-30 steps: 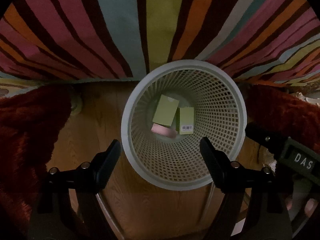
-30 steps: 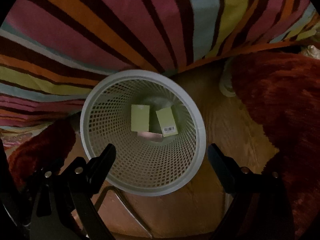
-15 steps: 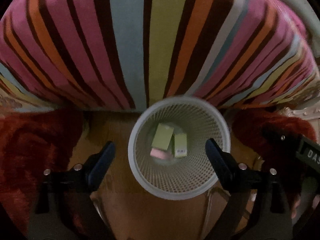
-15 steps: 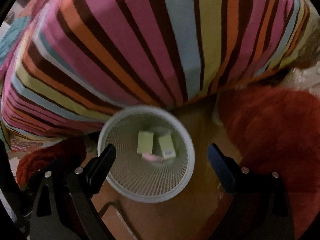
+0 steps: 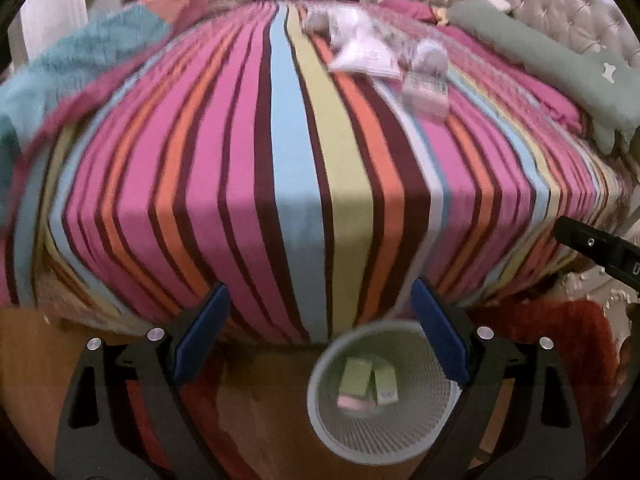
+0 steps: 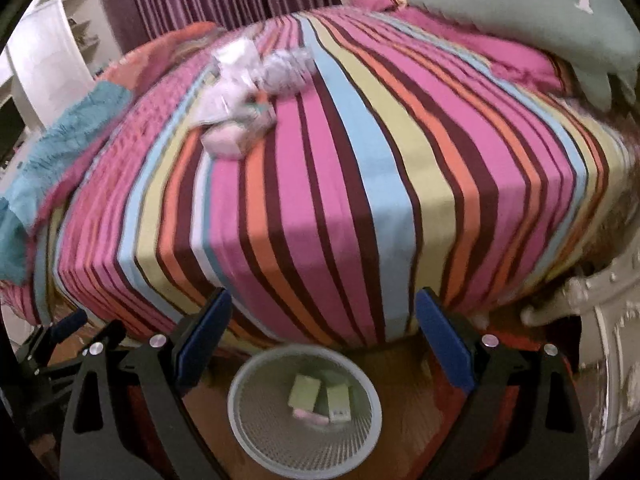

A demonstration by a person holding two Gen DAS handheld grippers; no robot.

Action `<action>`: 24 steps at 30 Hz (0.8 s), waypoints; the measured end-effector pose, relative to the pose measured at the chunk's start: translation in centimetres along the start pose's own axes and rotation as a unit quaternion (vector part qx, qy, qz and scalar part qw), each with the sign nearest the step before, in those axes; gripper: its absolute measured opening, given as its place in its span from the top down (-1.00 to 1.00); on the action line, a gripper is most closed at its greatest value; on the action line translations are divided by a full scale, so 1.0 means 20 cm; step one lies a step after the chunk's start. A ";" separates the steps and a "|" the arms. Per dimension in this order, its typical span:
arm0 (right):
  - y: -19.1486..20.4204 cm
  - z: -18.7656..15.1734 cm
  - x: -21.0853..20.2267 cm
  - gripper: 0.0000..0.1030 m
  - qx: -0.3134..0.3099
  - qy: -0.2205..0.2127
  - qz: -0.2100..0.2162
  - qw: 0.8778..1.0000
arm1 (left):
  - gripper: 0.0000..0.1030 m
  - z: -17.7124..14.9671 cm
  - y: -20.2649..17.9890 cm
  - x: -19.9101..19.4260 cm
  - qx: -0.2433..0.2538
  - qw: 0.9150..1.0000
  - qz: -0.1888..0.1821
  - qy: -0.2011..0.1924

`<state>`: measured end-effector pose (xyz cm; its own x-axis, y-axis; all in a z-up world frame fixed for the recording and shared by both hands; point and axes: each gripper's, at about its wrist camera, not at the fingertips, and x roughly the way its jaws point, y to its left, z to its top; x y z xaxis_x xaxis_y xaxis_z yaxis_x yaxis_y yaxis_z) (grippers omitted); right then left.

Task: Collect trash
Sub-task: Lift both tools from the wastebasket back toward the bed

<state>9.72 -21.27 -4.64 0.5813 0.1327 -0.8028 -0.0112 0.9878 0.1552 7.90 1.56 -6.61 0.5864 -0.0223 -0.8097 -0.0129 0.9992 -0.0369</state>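
Here both fingers (image 5: 202,336) stand released; upright wastebasket (image 5: 384,446) opens upward, holding boxes (image 5: 366,378).

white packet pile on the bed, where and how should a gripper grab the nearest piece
Probably take the nearest pale packet by its raised near edge, coming from above on the basket side: it lies low on the striped bedspread, blurred, with others crowded behind it.

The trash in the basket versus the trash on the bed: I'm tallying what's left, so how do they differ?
The trash in the basket is flat and yellow-green with a pink piece; the trash on the bed is a whitish, crumpled-looking, blurred heap. The first lies low inside the white mesh basket on the floor; the second sits up on the striped bedspread, uncollected. Neither is held by a tool.
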 end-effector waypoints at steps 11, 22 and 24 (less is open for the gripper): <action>0.06 0.26 0.03 -0.72 -0.051 -0.023 0.059 0.997 | -0.73 0.45 0.00 0.01 -0.011 0.998 -0.050 -0.044; 0.20 0.45 0.22 -0.72 -0.121 -0.007 0.102 0.987 | -0.73 0.84 -0.05 0.29 0.015 0.997 -0.068 -0.015; 0.22 0.47 0.26 -0.72 -0.135 -0.002 0.106 0.985 | -0.73 0.91 -0.05 0.35 0.015 0.997 -0.070 -0.008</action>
<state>20.26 -16.92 -2.72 0.5460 0.3392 -0.7660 -0.3493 0.9233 0.1599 26.63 0.94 -1.56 0.5928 -0.1609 -0.7891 0.0943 0.9870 -0.1304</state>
